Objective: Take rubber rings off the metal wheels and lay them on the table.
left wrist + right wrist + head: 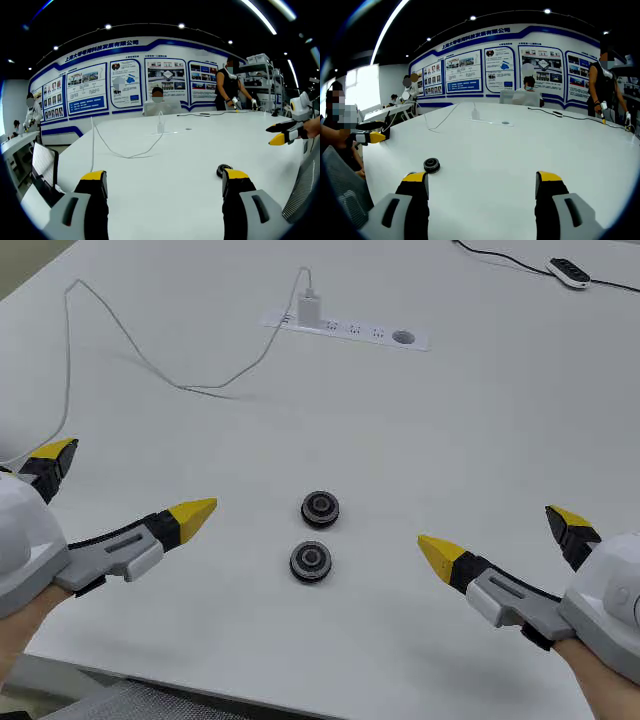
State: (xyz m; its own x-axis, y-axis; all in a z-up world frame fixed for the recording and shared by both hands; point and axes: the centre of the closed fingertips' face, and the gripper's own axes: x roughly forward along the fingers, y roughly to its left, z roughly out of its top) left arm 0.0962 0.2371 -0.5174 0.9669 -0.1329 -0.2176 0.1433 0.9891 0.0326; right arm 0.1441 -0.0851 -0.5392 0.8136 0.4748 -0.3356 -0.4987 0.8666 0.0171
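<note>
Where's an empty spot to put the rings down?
The bare stretch between the far wheel and the power strip is free; so is the table in front of the near wheel. The white cable crowds the far left.

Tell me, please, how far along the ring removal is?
Done: nothing; the far wheel and near wheel both seem to wear their rings, on the table. In hand: nothing; the left gripper and right gripper hover open either side. Left: both rings to pull off and lay down.
</note>
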